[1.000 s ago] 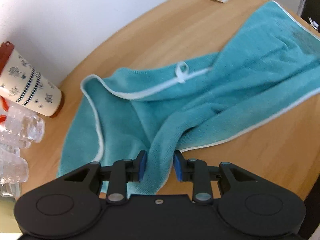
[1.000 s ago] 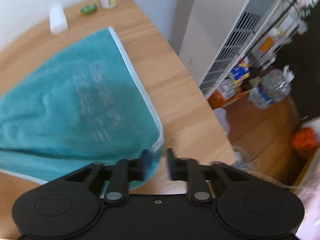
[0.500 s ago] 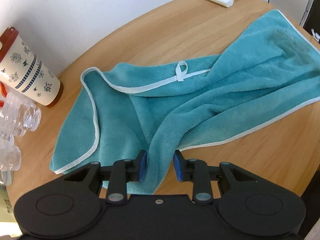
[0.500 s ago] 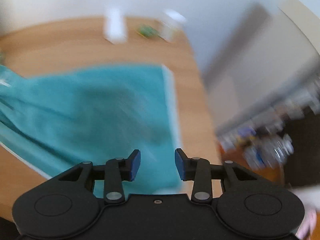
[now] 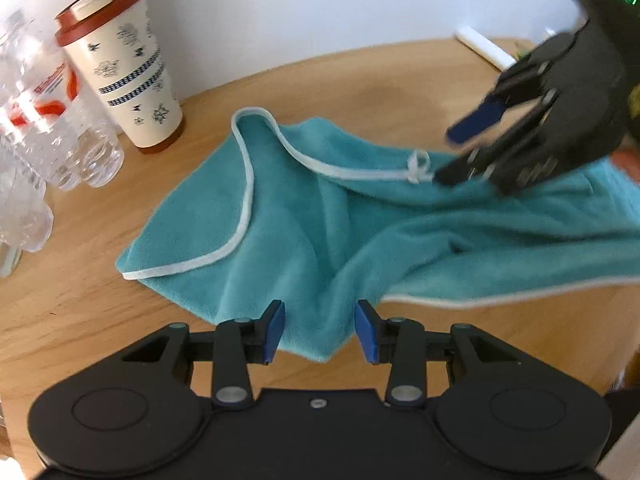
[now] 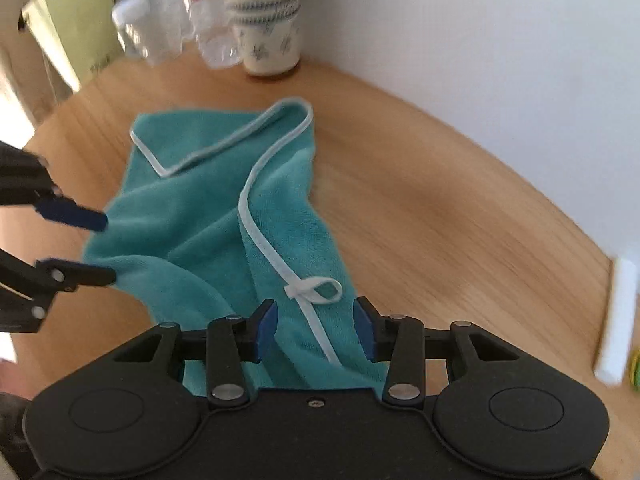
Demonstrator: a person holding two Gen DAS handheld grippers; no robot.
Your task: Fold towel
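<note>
A teal towel (image 5: 304,216) with white trim lies crumpled on the round wooden table (image 5: 80,320). My left gripper (image 5: 320,334) is open, its blue pads on either side of the towel's near corner, not pinching it. My right gripper (image 6: 316,320) is also open, low over the towel's far hem, with the white trim and the hanging loop (image 6: 320,288) between its fingers. In the left wrist view the right gripper (image 5: 448,158) hovers just right of the loop (image 5: 418,164). The left gripper (image 6: 100,248) shows at the left edge of the right wrist view, at the towel's edge.
A patterned cup with a red lid (image 5: 120,68) and clear plastic bottles (image 5: 52,120) stand at the table's back left by the white wall. A white roll (image 6: 620,312) lies near the far right edge. Bare wood runs between the towel and the wall.
My right gripper has swung from the towel's right edge across to the loop on the far hem. My left gripper stays at the near corner, fingers a little wider apart.
</note>
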